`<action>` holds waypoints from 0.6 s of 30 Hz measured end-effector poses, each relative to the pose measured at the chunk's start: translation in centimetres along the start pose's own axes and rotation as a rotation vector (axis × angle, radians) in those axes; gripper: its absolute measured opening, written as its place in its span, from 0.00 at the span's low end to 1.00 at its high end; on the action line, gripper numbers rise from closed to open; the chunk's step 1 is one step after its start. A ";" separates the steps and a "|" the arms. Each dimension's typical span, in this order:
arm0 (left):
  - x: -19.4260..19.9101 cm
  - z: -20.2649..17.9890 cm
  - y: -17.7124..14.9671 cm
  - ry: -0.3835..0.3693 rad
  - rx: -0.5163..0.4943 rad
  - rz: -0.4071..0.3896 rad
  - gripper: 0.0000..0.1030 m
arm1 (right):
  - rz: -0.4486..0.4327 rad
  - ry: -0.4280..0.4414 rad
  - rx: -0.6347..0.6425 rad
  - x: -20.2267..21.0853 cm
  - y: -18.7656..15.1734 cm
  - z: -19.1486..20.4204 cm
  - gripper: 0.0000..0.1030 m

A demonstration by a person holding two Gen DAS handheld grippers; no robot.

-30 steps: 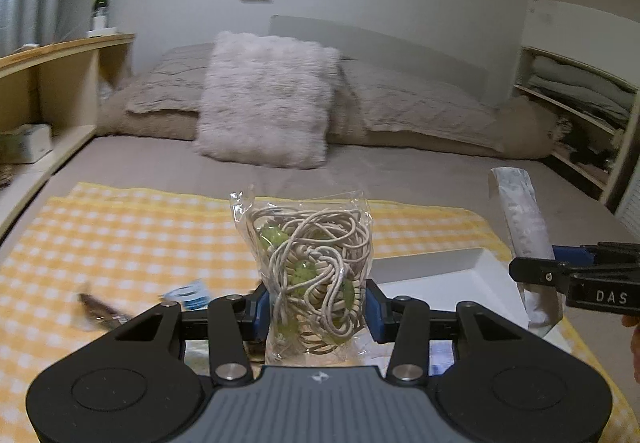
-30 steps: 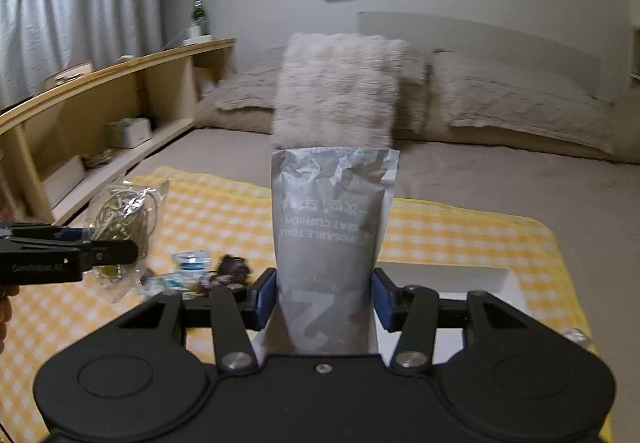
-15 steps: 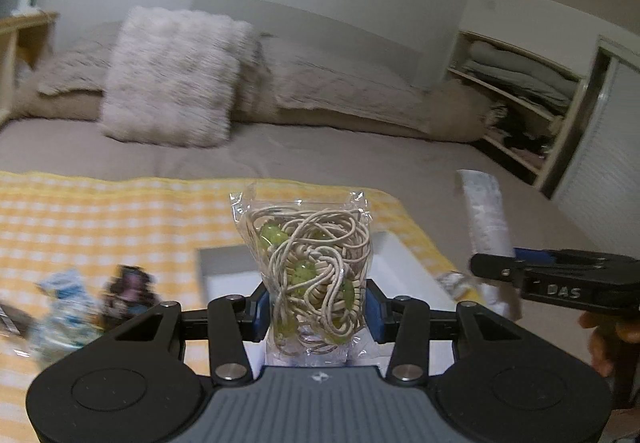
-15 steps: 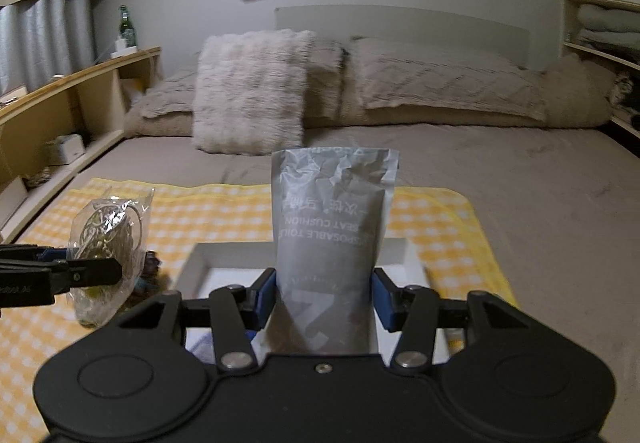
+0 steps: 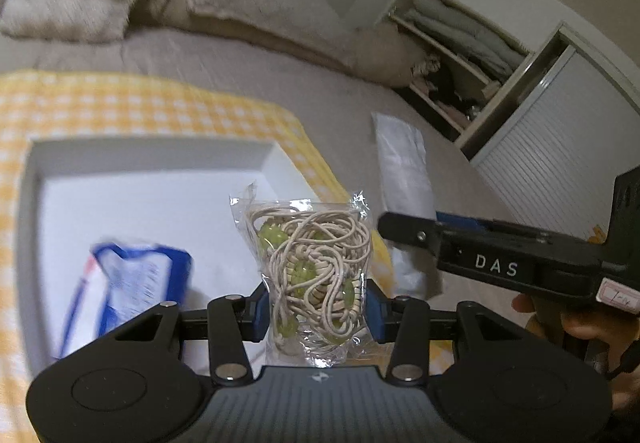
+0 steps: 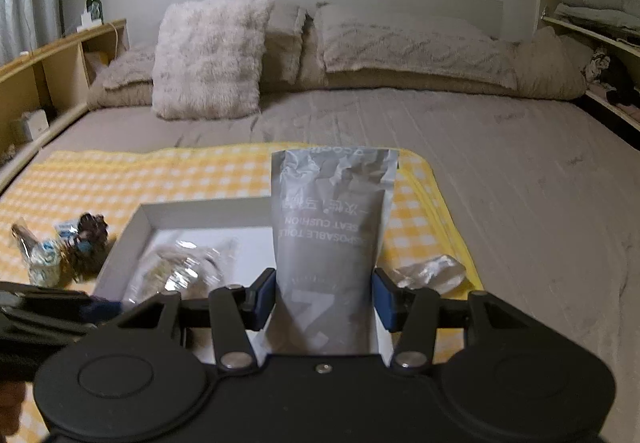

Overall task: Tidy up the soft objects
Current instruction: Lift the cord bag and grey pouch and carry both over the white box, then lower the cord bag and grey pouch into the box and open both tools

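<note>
My left gripper (image 5: 316,307) is shut on a clear bag of beige cord with green beads (image 5: 312,267). It holds the bag upright above the right part of the white tray (image 5: 152,159). My right gripper (image 6: 324,303) is shut on a grey seat-cushion pouch (image 6: 332,239), upright over the tray's (image 6: 200,212) near right corner. In the left wrist view the right gripper (image 5: 390,223) comes in from the right with the pouch (image 5: 404,167). In the right wrist view the left gripper (image 6: 80,309) and its bag (image 6: 180,271) are blurred at lower left.
A blue and white packet (image 5: 124,279) lies in the tray. The tray sits on a yellow checked cloth (image 6: 180,171) on the bed. Small wrapped items (image 6: 64,247) lie left of the tray and a crumpled clear wrapper (image 6: 428,271) lies to its right. Pillows (image 6: 208,55) are behind.
Both grippers have swung over the tray and dipped lower while keeping their loads. The left one turned right, and the right gripper now sits much closer beside it.
</note>
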State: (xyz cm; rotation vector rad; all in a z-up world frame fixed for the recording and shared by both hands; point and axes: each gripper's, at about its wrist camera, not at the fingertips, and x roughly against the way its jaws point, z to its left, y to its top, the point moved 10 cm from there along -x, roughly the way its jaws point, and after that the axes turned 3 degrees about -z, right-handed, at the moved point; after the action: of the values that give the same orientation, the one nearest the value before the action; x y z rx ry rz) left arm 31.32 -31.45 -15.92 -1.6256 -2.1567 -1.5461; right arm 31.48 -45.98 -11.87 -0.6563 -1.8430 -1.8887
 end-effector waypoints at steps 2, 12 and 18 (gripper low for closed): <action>-1.3 0.1 -0.6 -0.009 0.013 0.024 0.45 | 0.021 0.001 0.007 -0.7 -0.5 0.0 0.50; -4.4 6.1 -1.7 0.223 0.066 0.063 0.45 | 0.135 0.003 0.113 -5.7 -3.1 1.2 0.51; -4.8 5.9 -1.4 0.148 0.135 0.063 0.46 | 0.208 -0.004 0.149 -7.7 -4.8 1.1 0.51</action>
State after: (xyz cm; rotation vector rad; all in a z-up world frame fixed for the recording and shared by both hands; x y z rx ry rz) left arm 35.42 -30.65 -22.40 -1.4745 -2.0640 -1.4205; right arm 34.80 -44.89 -20.30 -0.7683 -1.8201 -1.6032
